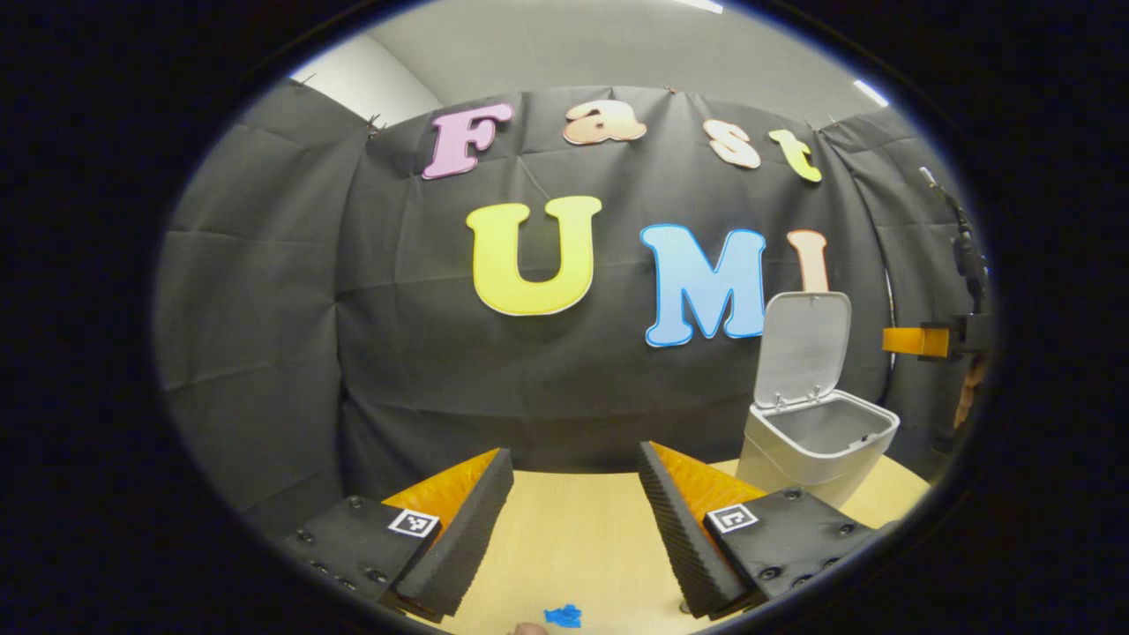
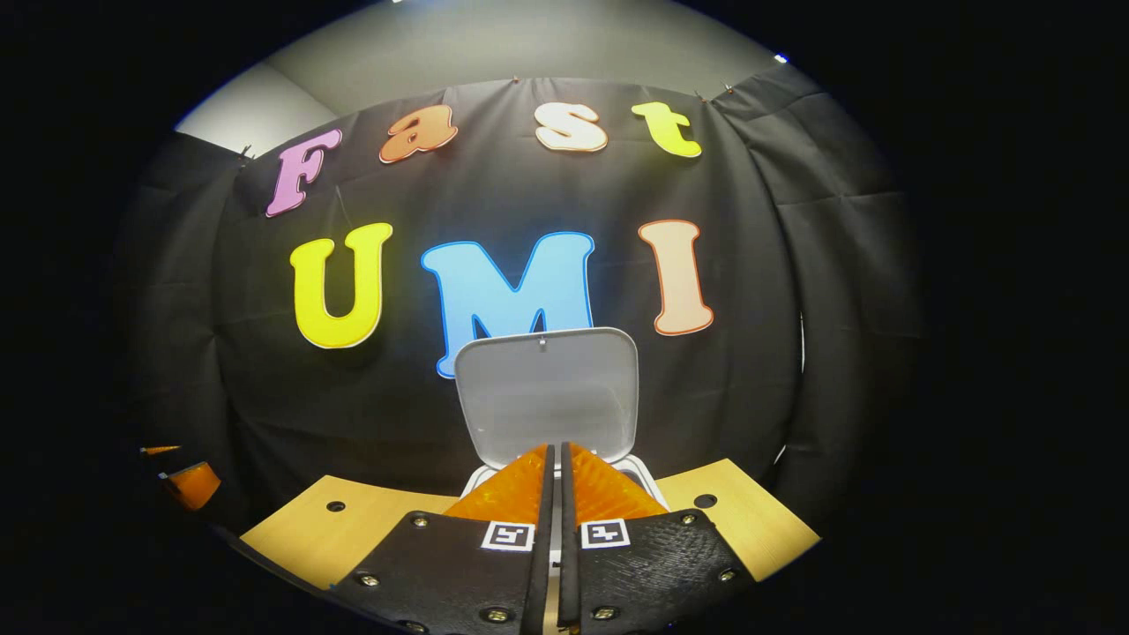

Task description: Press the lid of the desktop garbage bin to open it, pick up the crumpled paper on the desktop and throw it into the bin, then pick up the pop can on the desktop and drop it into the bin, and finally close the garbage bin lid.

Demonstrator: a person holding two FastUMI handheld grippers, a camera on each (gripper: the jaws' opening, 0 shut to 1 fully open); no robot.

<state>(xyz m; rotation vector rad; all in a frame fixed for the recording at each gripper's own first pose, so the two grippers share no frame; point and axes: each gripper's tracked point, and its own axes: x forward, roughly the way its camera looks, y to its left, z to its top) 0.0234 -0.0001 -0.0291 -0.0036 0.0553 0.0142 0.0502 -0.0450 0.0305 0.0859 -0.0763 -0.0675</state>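
1. The bin [image 1: 816, 445] is standing on the surface [image 1: 564, 538], toward its back right corner.
2. The lid [image 1: 803, 348] is standing upright behind the bin's opening, before the cloth wall [image 1: 397, 353].

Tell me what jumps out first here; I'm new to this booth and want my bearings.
The white garbage bin stands at the far right of the wooden desktop, its lid flipped upright. In the left gripper view the left tongs gape wide over bare wood. In the right gripper view the right tongs sit closed, pointing at the lid.
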